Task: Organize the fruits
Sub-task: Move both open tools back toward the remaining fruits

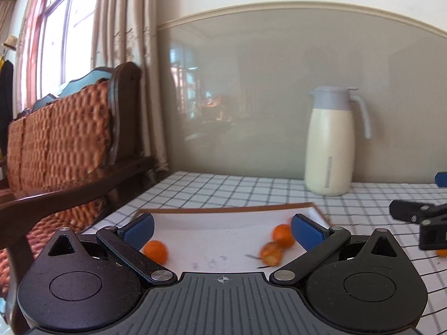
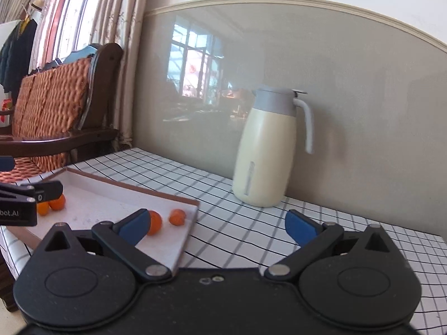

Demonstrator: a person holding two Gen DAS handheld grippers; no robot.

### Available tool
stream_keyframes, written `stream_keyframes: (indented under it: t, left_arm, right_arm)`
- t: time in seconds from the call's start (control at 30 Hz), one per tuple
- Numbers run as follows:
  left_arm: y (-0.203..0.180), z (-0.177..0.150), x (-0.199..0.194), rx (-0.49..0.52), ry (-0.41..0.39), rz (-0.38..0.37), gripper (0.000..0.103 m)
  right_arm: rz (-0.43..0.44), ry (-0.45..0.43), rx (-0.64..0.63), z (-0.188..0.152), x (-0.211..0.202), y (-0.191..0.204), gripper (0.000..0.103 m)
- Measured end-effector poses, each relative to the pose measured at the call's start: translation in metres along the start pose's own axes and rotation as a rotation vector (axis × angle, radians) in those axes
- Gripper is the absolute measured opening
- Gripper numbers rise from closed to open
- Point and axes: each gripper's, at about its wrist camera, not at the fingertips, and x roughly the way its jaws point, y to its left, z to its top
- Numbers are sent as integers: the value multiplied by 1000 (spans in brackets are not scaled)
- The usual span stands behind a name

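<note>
A shallow white tray (image 1: 223, 217) with a brown rim lies on the checked tablecloth and holds small oranges. In the left wrist view one orange (image 1: 156, 251) sits near the left blue pad and two (image 1: 282, 236) lie by the right pad. My left gripper (image 1: 222, 230) is open and empty above the tray. In the right wrist view the tray (image 2: 178, 240) is at the left with several oranges (image 2: 177, 217). My right gripper (image 2: 218, 227) is open and empty over the tray's right edge and the cloth. The left gripper shows at that view's left edge (image 2: 28, 195).
A cream jug with a grey lid and handle (image 1: 329, 142) stands by the grey wall at the back (image 2: 265, 150). A wooden chair with an orange woven cushion (image 1: 64, 145) stands left of the table. The right gripper's body (image 1: 419, 220) shows at the right.
</note>
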Motion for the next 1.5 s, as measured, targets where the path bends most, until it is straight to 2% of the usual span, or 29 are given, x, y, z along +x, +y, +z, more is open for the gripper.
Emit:
stream_keyframes:
  t: [0.33, 0.57, 1.03, 1.37, 1.5]
  left_arm:
    - [-56, 5, 2, -3, 19, -150, 103]
    - [-104, -1, -1, 34, 19, -194, 103]
    - [-188, -9, -11, 100, 35, -339, 103]
    - [-255, -30, -5, 159, 94, -420, 103]
    - [-272, -36, 3, 180, 123, -442, 103]
  right_arm:
    - [-89, 11, 41, -18, -25, -51, 95]
    - [-148, 15, 82, -30, -40, -86, 95]
    - [-249, 54, 140, -59, -64, -144, 92]
    - [-314, 118, 207, -86, -60, -184, 87]
    - [-321, 152, 216, -94, -50, -191, 81]
